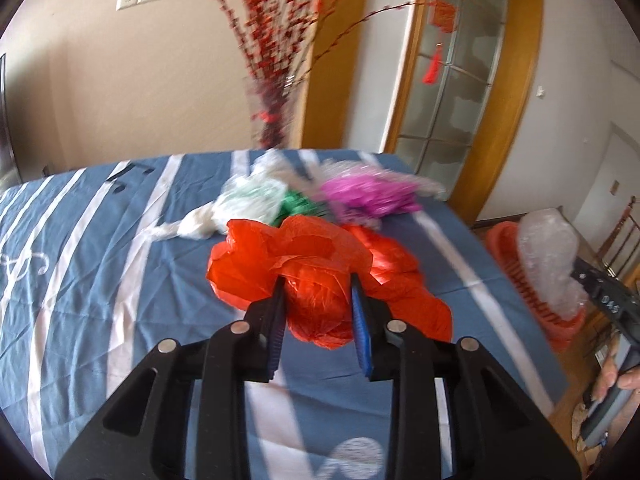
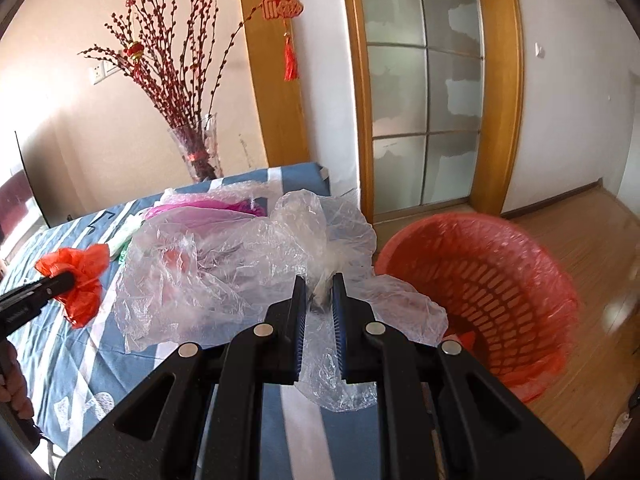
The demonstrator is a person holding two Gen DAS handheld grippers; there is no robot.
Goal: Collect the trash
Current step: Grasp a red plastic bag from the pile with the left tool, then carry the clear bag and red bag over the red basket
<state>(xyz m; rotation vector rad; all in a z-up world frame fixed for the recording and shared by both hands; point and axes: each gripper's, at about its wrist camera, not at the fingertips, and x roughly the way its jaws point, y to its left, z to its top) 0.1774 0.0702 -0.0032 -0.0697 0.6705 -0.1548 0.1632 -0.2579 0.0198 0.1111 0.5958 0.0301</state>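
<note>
Left wrist fisheye: mounted behind the left gripper (image 1: pixel 318 284), angled down along its fingers over the blue striped cloth (image 1: pixel 80 260); close on the red plastic bag (image 1: pixel 316 280), facing the wall with the vase of red branches (image 1: pixel 272 112) and the glazed door (image 1: pixel 452 92). Right wrist fisheye: set behind the right gripper (image 2: pixel 319 284), likewise tilted down, close on the clear plastic bag (image 2: pixel 240 256), facing the same vase and door from farther right, over the red laundry basket (image 2: pixel 500 280). Shared: cloth, red bag, purple wrapping (image 1: pixel 368 196), vase, door, basket; right view takes in the left gripper at its left edge, left view the right gripper at its right edge.
</note>
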